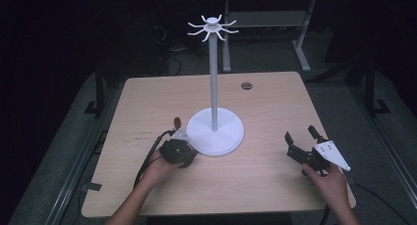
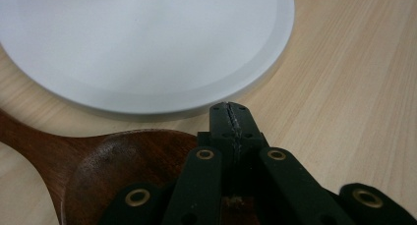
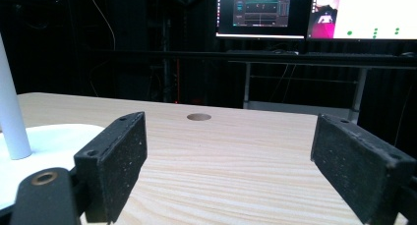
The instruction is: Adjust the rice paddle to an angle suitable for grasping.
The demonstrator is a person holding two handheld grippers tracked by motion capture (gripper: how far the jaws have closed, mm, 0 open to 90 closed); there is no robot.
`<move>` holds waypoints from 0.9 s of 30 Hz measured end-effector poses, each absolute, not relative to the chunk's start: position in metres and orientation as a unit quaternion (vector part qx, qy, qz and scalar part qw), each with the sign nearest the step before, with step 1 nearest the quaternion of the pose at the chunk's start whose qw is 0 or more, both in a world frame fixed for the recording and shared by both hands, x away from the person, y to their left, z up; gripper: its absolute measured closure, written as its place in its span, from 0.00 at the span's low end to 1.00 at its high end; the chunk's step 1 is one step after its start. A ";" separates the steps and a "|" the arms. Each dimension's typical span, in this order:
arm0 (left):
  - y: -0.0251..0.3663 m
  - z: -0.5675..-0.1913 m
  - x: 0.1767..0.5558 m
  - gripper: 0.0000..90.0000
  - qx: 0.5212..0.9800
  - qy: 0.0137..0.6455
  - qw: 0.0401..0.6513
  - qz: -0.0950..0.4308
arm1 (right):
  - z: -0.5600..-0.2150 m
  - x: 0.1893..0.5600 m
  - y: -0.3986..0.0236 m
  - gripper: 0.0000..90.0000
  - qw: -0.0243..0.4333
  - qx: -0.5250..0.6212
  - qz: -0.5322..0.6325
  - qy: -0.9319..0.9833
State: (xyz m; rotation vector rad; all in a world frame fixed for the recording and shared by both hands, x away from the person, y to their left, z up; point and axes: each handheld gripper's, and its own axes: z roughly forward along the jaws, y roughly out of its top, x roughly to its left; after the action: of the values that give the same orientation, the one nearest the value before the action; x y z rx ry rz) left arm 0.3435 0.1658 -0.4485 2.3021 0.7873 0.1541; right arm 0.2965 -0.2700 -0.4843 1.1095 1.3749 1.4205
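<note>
1. The left gripper (image 2: 231, 118) has its jaws pressed together, lying over the bowl of a dark wooden spoon (image 2: 113, 161); whether the rim is pinched cannot be told.
2. The spoon lies flat on the table (image 1: 147, 102), just beside the base of a white hook stand (image 1: 215, 129).
3. Its handle (image 1: 177, 122) runs away from the person.
4. The right gripper (image 1: 301, 134) rests with jaws apart, holding nothing.
5. Judged so, lifting and hanging remain.
</note>
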 end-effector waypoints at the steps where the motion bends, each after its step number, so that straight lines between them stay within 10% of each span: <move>1: 0.167 -0.449 0.343 1.00 0.885 0.304 0.347 0.060 | -0.484 0.296 -0.270 0.15 0.423 0.443 0.567 0.550; 27: 0.197 -0.448 0.341 1.00 0.881 0.330 0.331 0.071 | -0.484 0.296 -0.270 0.15 0.424 0.443 0.569 0.549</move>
State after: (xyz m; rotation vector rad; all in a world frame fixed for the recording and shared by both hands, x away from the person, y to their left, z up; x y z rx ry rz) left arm 0.3409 0.1967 -0.4476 2.3031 0.8616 0.1861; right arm 0.2961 -0.2702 -0.4843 1.1074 1.3723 1.4225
